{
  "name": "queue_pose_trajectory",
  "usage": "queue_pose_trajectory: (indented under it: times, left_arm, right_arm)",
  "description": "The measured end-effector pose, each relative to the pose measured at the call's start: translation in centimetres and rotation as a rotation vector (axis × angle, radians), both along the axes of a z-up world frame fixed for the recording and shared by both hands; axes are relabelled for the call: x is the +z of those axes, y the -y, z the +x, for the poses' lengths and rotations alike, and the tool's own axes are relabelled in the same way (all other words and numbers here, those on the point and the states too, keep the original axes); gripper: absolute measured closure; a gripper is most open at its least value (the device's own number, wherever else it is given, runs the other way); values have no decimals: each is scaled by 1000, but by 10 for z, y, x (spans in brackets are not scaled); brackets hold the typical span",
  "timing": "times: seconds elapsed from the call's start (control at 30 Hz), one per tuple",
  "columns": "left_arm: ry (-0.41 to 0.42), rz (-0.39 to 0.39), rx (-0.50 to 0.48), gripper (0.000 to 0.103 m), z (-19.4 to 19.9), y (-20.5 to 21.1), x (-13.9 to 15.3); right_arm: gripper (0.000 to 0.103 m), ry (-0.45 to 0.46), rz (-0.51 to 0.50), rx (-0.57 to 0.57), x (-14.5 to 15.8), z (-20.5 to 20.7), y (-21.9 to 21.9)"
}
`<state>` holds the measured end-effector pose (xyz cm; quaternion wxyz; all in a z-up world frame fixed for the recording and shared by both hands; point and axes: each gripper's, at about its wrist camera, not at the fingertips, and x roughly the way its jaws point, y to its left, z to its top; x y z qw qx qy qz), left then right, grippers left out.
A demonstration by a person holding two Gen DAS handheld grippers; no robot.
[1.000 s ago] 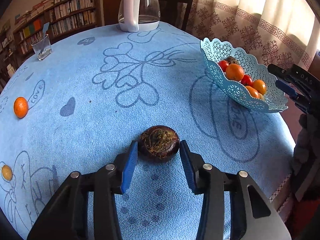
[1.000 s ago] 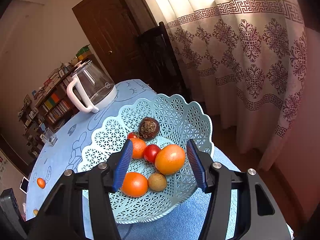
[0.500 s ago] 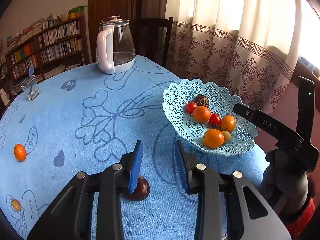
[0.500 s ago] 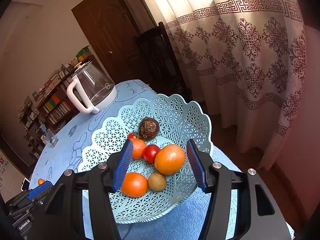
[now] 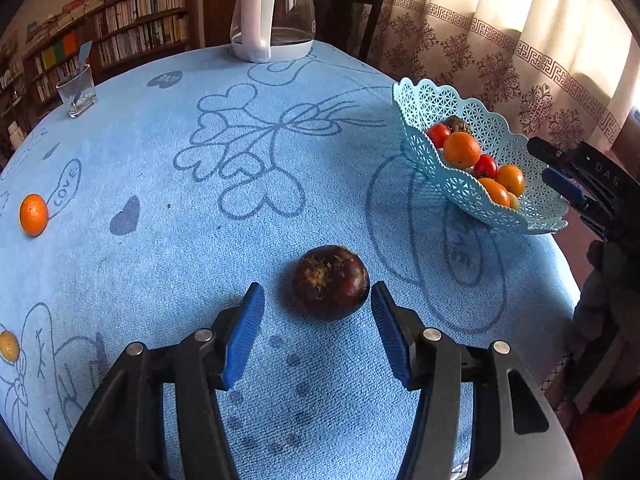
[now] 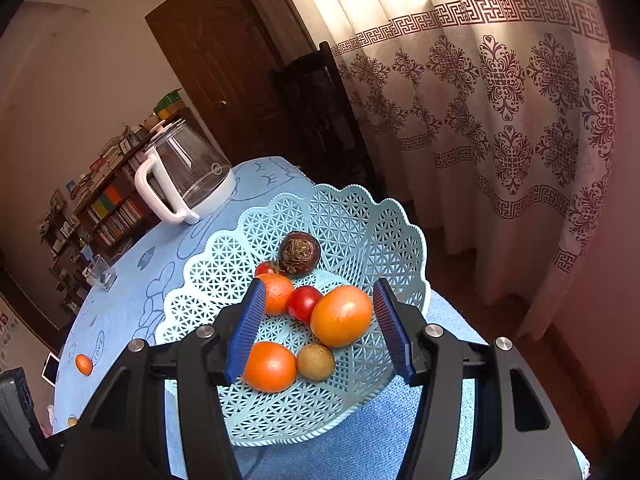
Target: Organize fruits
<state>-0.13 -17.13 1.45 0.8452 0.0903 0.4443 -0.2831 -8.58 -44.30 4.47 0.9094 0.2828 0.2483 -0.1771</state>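
Observation:
A dark purple mangosteen [image 5: 330, 281] lies on the blue tablecloth [image 5: 200, 240], just ahead of my left gripper [image 5: 318, 320], which is open with the fruit between its fingertips, untouched. A light blue lattice basket [image 5: 440, 184] at the table's right edge holds oranges, red tomatoes, a mangosteen and a small brown fruit. My right gripper [image 6: 320, 324] is open and empty, hovering over the basket [image 6: 360, 232] above an orange [image 6: 341, 321]. The right gripper also shows in the left wrist view [image 5: 568, 184] beside the basket.
An orange [image 5: 33, 214] lies at the table's left, and a small yellow fruit [image 5: 8, 346] sits at the near left edge. A glass kettle [image 5: 276, 12] and a drinking glass [image 5: 77, 92] stand at the back. A chair, curtain and bookshelves surround the table.
My left gripper lifted and swung toward the basket with jaws narrowed, then came back down to the mangosteen with jaws wide. The right gripper stayed over the basket.

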Motion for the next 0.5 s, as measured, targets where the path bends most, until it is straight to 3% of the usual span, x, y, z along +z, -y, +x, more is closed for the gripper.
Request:
queue_pose_trajectory:
  times: [0.17, 0.23, 0.3, 0.5]
  left_arm:
    - [16, 5, -7, 48, 4, 7, -3]
    - [19, 13, -25, 59, 5, 12, -5]
    - [36, 22, -26, 59, 6, 16, -5]
    - [96, -21, -65, 59, -1, 29, 21]
  right_arm:
    - [45, 0, -1, 1, 0, 0, 0]
    - [45, -1, -1, 1, 0, 0, 0]
    - [45, 0, -2, 1, 0, 0, 0]
    - [45, 1, -2, -1, 0, 0, 0]
